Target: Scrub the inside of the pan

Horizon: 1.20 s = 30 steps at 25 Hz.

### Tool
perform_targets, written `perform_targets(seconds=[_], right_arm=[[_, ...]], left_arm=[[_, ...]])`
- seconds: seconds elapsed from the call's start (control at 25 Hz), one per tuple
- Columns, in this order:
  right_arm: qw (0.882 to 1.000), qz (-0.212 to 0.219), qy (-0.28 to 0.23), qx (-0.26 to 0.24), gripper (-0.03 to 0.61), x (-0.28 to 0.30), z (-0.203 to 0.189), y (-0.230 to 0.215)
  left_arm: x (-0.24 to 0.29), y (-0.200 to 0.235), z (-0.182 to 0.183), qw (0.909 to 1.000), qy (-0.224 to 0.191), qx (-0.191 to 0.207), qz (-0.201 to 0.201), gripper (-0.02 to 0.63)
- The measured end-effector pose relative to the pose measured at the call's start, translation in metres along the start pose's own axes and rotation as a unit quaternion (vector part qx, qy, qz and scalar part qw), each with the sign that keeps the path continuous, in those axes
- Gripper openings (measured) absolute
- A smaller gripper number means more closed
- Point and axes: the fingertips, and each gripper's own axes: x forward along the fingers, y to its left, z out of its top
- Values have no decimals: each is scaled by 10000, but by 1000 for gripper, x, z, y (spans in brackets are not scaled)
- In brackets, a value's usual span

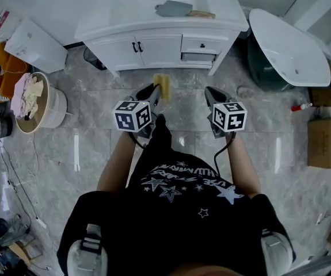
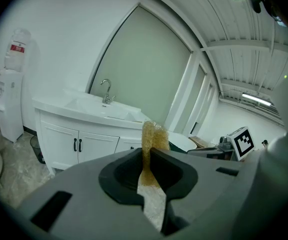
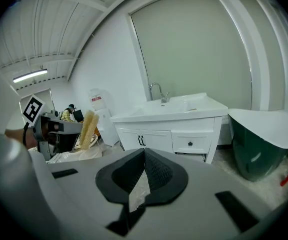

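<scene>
My left gripper (image 1: 155, 91) is shut on a yellow scrub sponge (image 1: 162, 86), which sticks up past the jaw tips in the left gripper view (image 2: 153, 135). My right gripper (image 1: 209, 92) is shut with nothing between its jaws (image 3: 144, 153). Both are held above the tiled floor in front of a white vanity (image 1: 153, 45). On the vanity's counter lies a grey, pan-like thing (image 1: 174, 8) with a brown piece (image 1: 202, 14) beside it; it is too small to tell more. The right gripper view shows the sponge (image 3: 87, 129) from the side.
A white tub with a dark green outside (image 1: 289, 50) stands right of the vanity. At the left is a round basket of cloths (image 1: 38, 105). Cardboard boxes (image 1: 326, 137) and a red-capped bottle (image 1: 300, 106) lie on the floor at the right. A water dispenser (image 2: 11, 99) stands by the wall.
</scene>
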Motion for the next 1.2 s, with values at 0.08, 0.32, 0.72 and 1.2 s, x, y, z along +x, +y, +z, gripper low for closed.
perform_targets(seconds=[0.08, 0.32, 0.72, 1.2], right_arm=[[10000, -80, 6, 27, 7, 19, 13, -10], [9993, -294, 204, 64, 6, 79, 49, -35], [9991, -374, 157, 92, 8, 169, 113, -47], [9987, -483, 170, -22, 8, 256, 171, -45]], left_arm=[[18, 15, 11, 10000, 41, -26, -56, 51], [71, 62, 54, 9996, 126, -27, -234, 51], [126, 134, 114, 9991, 167, -41, -386, 51], [164, 205, 160, 9983, 156, -118, -549, 51]])
